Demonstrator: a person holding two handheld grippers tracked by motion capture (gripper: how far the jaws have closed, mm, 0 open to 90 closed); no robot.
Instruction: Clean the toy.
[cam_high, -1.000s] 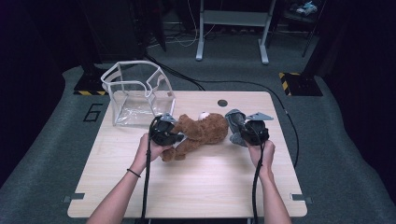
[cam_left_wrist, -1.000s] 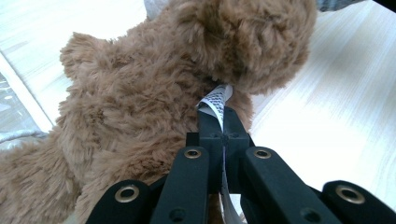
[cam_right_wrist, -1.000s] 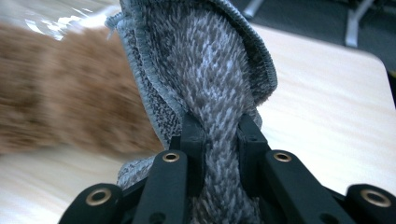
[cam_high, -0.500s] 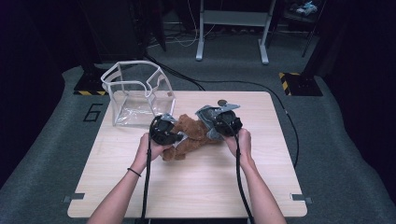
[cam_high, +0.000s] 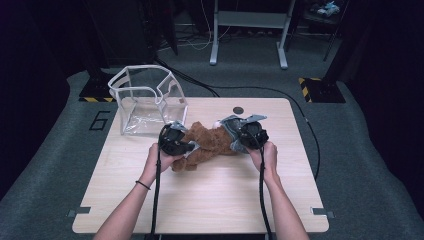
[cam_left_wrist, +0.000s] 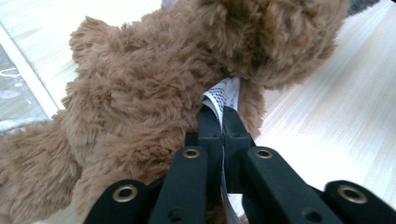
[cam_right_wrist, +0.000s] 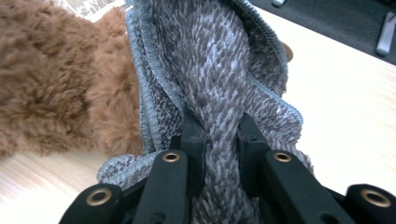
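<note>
A brown plush bear lies on its side on the wooden table. My left gripper is at its left end. In the left gripper view, the jaws pinch the bear's white tag against the fur; they have just been opening slightly, with the tag still between them. My right gripper is at the bear's right end. It is shut on a fold of grey knitted cloth that lies against the bear.
A clear plastic bag with a white rim stands open at the table's back left, just behind the left gripper. A small dark disc sits near the back edge. Cables trail from both grippers toward the front edge.
The right gripper has moved left with the grey knit, from beside the bear to against its right end. The left gripper and the bear have stayed in place.
</note>
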